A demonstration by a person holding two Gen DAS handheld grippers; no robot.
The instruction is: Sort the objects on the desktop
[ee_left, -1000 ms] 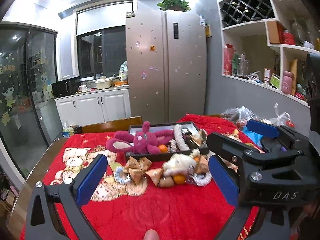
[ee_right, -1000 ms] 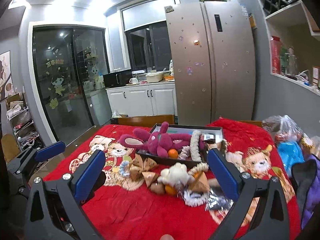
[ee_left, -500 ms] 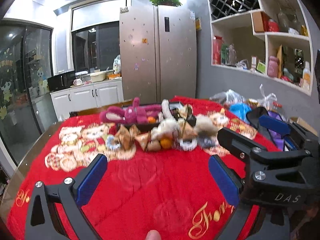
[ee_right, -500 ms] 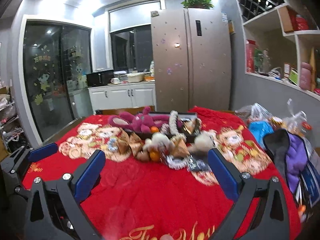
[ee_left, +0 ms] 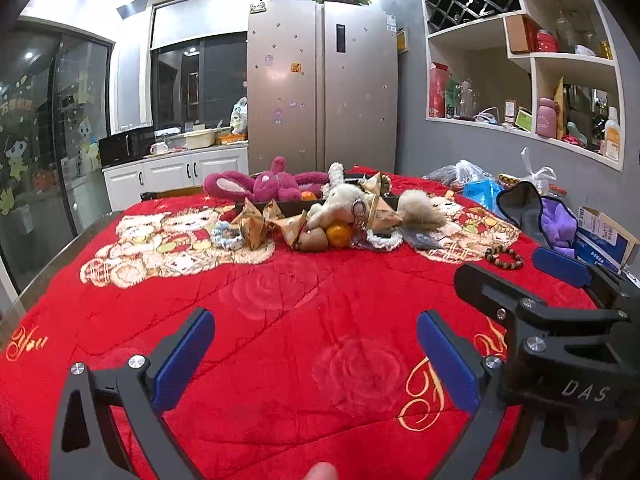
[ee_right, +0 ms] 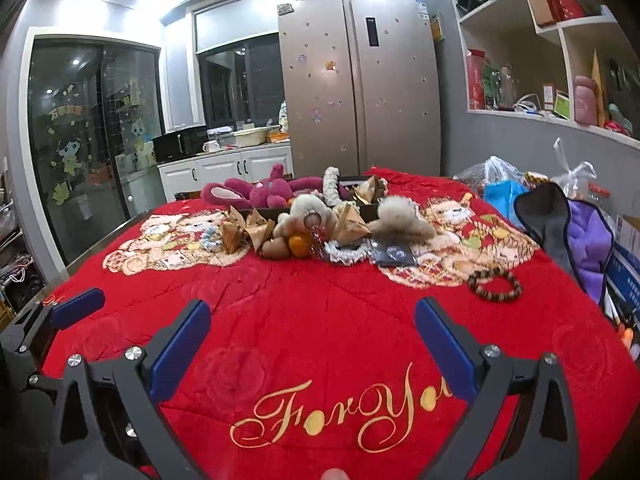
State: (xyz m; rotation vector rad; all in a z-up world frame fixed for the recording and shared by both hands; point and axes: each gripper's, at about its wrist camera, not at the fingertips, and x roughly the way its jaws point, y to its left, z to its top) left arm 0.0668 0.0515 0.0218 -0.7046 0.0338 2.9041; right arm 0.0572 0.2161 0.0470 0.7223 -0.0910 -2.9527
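Left gripper (ee_left: 314,354) and right gripper (ee_right: 312,344), both released and empty, have backed off from the pile (ee_left: 328,220), now far at 12 o'clock; sorting not started.

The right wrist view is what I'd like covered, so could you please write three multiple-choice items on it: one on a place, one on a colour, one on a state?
1. Where does the bead bracelet lie?
A. in the black tray
B. on the red blanket, apart from the pile, to its right
C. on the wall shelf

2. What colour is the plush rabbit in the black tray?
A. magenta
B. green
C. white

3. How is the right gripper?
A. shut on the orange
B. shut and empty
C. open and empty

Answers: 1 B, the bracelet rests alone on the red blanket. 2 A, its body and long ears are magenta. 3 C, the blue pads stand wide apart with only blanket between.
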